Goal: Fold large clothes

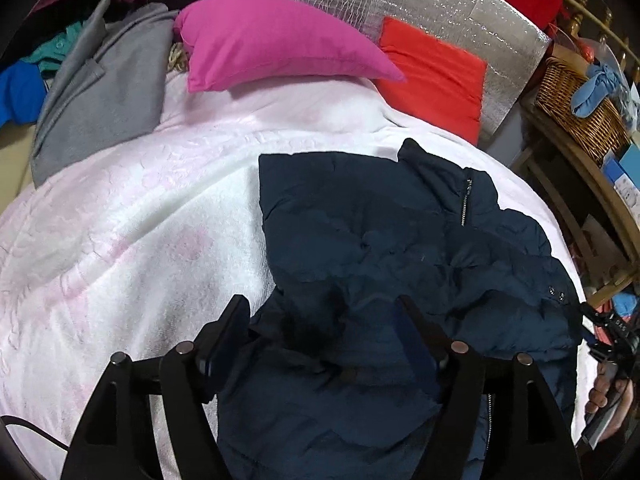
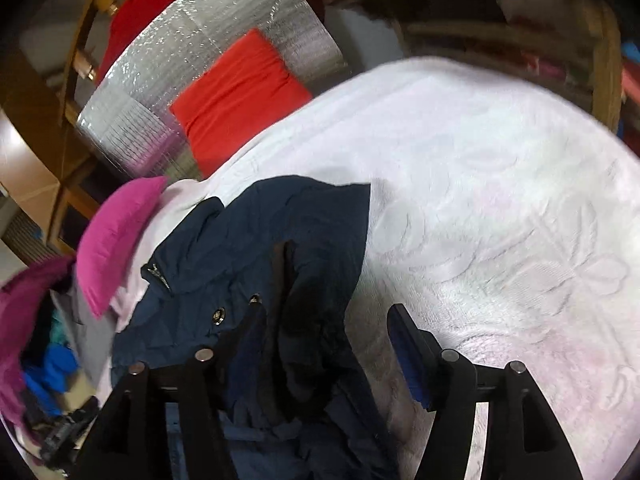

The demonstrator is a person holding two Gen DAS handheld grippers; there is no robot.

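A dark blue padded jacket point(image 1: 400, 248) is spread on a bed covered by a white blanket point(image 1: 120, 220), collar and zipper point(image 1: 466, 200) toward the pillows. The jacket's long axis is seen running from the lower edge of the left wrist view up toward the pink pillow point(image 1: 272, 40) and red cushion point(image 1: 436, 76).

The left gripper point(image 1: 324, 332) is held spread directly over the jacket's near, rumpled part; cloth lies below and between the fingers, but no pinch is seen. The right gripper point(image 2: 324, 340) is also spread: its left finger is over the jacket's edge by the snap buttons point(image 2: 219, 315), its right finger over bare blanket. Nothing is gripped.

The left gripper is judged nearer the jacket's middle, the right placed at its side edge. Any next fold is judged to need a fresh grip on an edge.
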